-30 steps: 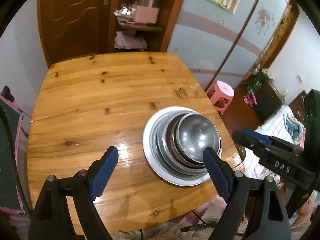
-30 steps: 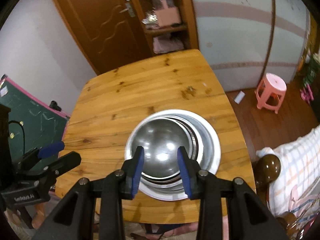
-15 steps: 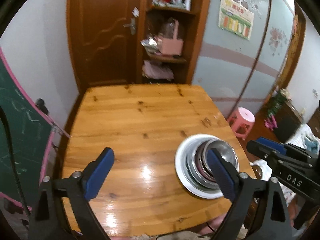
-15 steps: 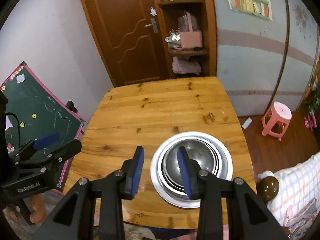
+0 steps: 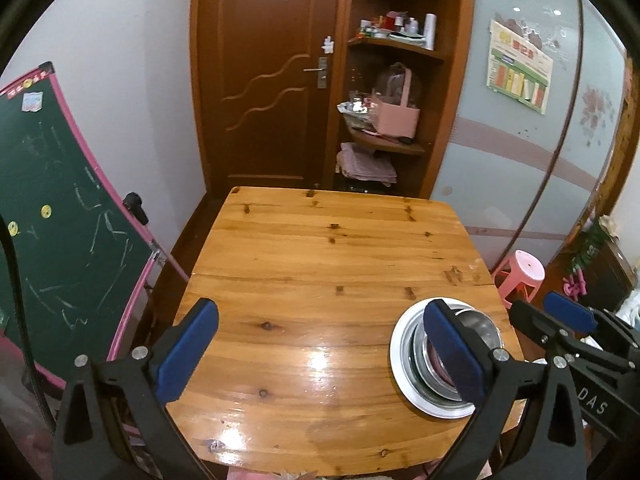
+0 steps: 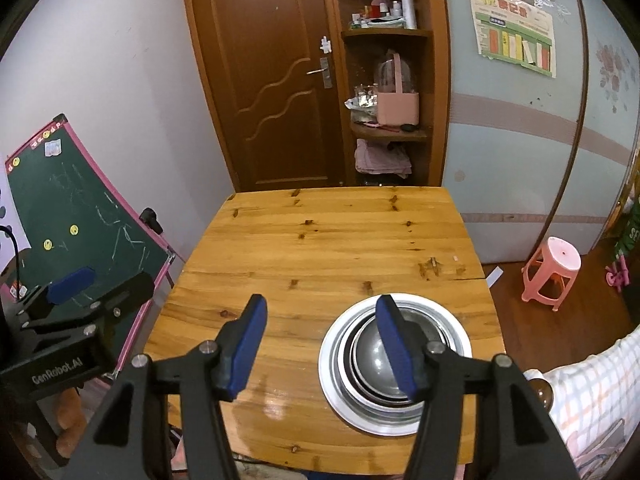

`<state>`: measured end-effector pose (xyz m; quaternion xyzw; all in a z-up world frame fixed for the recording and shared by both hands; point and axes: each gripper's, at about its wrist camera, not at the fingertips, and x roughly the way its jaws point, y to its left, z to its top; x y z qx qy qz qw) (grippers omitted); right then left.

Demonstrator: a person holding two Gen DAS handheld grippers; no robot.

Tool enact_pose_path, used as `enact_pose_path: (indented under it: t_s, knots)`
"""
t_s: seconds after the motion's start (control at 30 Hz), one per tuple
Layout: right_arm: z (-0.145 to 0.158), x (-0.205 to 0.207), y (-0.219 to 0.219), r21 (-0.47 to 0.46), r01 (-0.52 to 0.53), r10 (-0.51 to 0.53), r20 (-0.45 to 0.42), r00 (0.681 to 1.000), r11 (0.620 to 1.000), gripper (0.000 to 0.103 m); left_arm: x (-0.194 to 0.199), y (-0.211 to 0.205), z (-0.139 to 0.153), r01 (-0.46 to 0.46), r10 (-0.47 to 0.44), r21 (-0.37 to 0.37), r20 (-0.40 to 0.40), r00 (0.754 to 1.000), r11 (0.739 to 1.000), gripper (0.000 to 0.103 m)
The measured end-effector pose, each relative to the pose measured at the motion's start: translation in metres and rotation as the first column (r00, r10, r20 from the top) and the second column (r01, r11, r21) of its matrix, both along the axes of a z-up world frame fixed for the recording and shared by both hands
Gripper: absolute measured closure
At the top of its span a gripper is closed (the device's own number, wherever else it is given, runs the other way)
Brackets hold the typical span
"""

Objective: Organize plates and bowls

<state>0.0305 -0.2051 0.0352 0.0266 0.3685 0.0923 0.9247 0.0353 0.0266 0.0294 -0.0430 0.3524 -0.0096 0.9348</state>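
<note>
The left gripper [image 5: 320, 352] hangs wide apart over the shiny wood counter [image 5: 320, 264], holding nothing. The right gripper [image 6: 320, 340] is apart and empty too. At the counter's right edge, round metal bowls [image 6: 372, 356] sit nested on a flat plate [image 6: 394, 424], likely stacked to save room.

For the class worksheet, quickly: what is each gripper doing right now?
Left gripper: open, holding nothing.
Right gripper: open, holding nothing.
</note>
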Motion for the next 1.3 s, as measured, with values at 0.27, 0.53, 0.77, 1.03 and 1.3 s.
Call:
enact_pose_path:
  t_s: [0.27, 0.53, 0.77, 1.03, 1.3]
  knots:
    - [-0.004, -0.002, 0.008, -0.024, 0.002, -0.002, -0.014, 1.0, 1.0, 0.046, -0.008, -0.002, -0.002, -0.03, 0.031, 0.026, -0.01, 0.999, 0.999, 0.001]
    - [-0.007, 0.001, 0.01, -0.027, 0.018, -0.019, -0.026, 0.999, 0.999, 0.046, -0.008, -0.003, -0.004, -0.063, 0.065, 0.063, -0.03, 0.997, 0.996, 0.001]
    - [-0.012, 0.002, 0.013, -0.028, 0.005, -0.006, -0.046, 0.999, 1.0, 0.046, -0.008, -0.004, -0.008, -0.08, 0.084, 0.081, -0.051, 0.995, 0.994, 0.001]
    - [-0.012, -0.001, 0.01, -0.032, 0.024, -0.025, -0.044, 0.999, 0.999, 0.046, -0.006, -0.006, -0.013, -0.08, 0.087, 0.104, -0.069, 0.994, 0.991, 0.001]
    - [-0.013, -0.002, 0.007, -0.028, 0.031, -0.033, -0.056, 0.998, 0.999, 0.046, -0.006, -0.007, -0.014, -0.074, 0.082, 0.103, -0.073, 0.994, 0.992, 0.001]
